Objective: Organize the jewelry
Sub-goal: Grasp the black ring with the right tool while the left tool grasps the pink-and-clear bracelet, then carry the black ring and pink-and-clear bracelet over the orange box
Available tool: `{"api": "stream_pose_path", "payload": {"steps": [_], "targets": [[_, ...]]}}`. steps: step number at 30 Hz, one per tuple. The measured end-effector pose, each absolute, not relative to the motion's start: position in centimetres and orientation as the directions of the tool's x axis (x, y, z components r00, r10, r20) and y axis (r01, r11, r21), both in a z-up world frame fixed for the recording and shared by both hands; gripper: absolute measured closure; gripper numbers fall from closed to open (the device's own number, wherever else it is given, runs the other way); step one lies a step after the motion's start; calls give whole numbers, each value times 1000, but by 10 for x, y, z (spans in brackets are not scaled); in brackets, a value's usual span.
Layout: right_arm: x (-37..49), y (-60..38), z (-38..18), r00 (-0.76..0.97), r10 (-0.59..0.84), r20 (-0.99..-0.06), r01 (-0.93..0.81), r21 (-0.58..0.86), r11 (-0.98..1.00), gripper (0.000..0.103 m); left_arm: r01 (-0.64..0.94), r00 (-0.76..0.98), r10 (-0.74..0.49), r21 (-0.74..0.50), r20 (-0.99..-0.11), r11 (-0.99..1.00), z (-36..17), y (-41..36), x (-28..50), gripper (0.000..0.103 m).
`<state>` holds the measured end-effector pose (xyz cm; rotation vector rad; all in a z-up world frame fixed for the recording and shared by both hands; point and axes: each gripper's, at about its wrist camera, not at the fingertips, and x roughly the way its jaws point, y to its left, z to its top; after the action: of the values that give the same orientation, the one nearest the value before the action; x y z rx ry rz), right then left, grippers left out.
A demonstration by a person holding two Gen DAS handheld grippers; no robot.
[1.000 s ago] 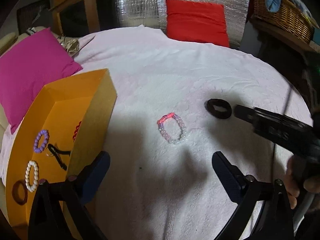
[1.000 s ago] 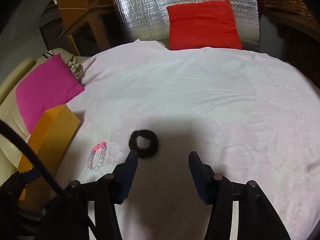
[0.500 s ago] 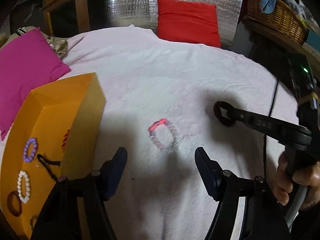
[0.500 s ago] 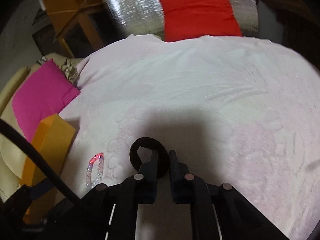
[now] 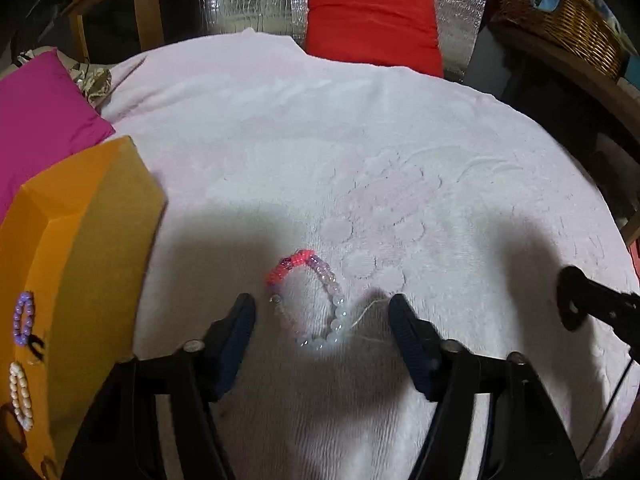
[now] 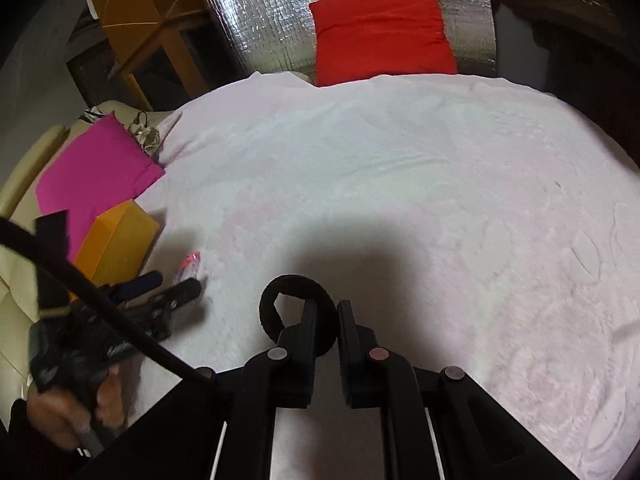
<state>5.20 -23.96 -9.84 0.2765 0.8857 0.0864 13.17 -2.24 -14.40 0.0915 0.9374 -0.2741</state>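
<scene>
— So, where does the beaded bracelet (image 5: 308, 300) lie from your left tool (image 5: 322, 322)?

— Flat on the pink blanket (image 5: 360, 152), between my 2 closing fingers, long axis pointing away from me; nothing gripped yet. The orange box (image 5: 80, 240) sits to its left.

— And the right tool (image 6: 327, 322)?

— Clamped on the black ring (image 6: 280, 292), farther off.

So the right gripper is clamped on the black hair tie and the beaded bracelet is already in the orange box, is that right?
Not quite. The right gripper is clamped on the black hair tie, but the left wrist view shows the beaded bracelet lying on the white blanket, beside the orange box.
</scene>
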Motion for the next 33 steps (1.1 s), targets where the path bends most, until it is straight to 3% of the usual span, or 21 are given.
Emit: {"api": "stream_pose_path", "payload": {"steps": [1, 2, 4, 5, 20, 28, 33], "targets": [[50, -243, -100, 627, 187, -756, 47, 276, 960, 92, 278, 549, -209, -59, -809, 959, -146, -23, 133, 57], [49, -246, -102, 621, 190, -761, 51, 280, 959, 92, 280, 554, -222, -71, -802, 957, -146, -22, 133, 59], [47, -250, -107, 608, 191, -771, 60, 285, 957, 92, 305, 561, -237, -69, -793, 950, -145, -24, 132, 83], [46, -252, -109, 602, 191, -775, 64, 285, 956, 92, 319, 563, -243, -64, -790, 946, -144, -26, 130, 87], [26, -257, -90, 655, 208, -726, 67, 331, 941, 92, 489, 558, -371, -67, -742, 870, -112, -47, 62, 87], [24, -233, -81, 672, 226, -706, 46, 344, 938, 92, 423, 659, -297, 13, -691, 906, -88, -30, 39, 87], [20, -217, -85, 656, 217, -722, 36, 318, 947, 92, 384, 664, -255, 28, -703, 923, -90, -20, 44, 87]]}}
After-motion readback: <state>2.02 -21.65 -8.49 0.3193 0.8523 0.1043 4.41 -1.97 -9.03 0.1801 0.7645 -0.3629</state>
